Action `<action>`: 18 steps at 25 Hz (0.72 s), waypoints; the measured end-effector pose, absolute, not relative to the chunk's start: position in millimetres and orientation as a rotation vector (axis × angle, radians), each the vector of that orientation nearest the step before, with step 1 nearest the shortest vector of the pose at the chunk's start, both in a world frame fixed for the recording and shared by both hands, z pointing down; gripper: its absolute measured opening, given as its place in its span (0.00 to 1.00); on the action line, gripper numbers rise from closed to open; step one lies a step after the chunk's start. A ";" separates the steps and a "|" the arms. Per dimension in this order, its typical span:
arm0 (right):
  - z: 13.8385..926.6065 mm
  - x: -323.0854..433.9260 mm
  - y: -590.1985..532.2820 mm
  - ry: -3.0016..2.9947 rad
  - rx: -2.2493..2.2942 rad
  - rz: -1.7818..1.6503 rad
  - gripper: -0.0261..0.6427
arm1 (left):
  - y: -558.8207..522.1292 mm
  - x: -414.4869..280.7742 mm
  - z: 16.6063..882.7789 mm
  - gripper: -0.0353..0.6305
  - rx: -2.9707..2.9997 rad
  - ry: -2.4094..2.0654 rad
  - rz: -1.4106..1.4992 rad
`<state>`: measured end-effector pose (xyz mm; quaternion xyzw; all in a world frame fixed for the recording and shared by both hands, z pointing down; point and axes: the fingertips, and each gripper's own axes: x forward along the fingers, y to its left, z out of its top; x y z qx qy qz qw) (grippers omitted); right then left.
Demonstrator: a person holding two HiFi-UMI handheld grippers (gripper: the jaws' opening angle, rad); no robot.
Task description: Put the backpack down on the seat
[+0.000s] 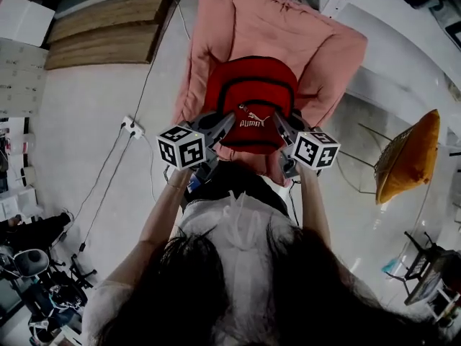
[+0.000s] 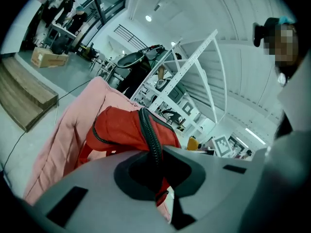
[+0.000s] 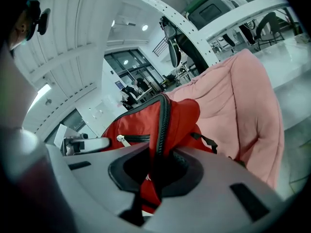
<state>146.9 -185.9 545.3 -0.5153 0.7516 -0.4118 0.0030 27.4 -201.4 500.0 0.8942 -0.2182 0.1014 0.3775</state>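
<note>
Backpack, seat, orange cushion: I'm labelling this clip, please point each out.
backpack (image 1: pixel 252 96), head view, red front panel.
seat (image 1: pixel 317 40), head view, bare pink padding.
orange cushion (image 1: pixel 412 156), head view, its middle.

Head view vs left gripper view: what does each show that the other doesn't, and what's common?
Only the head view: the white logo on the front of the red fabric backpack, and the white power strip.

Only the left gripper view: the left gripper with its jaws shut on the backpack's black zipper edge, and the round ceiling lights.

Both: the backpack with the pink padded seat behind it.
</note>
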 end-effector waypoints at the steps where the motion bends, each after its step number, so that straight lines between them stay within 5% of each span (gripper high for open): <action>1: 554.3 146.1 -191.0 2.352 -1.622 -1.317 0.12 | -205.1 26.6 509.6 0.10 2.274 -0.553 0.280; 18: 733.2 122.3 -263.7 2.307 -1.701 -1.816 0.12 | -277.6 0.7 685.8 0.10 2.046 -0.481 0.604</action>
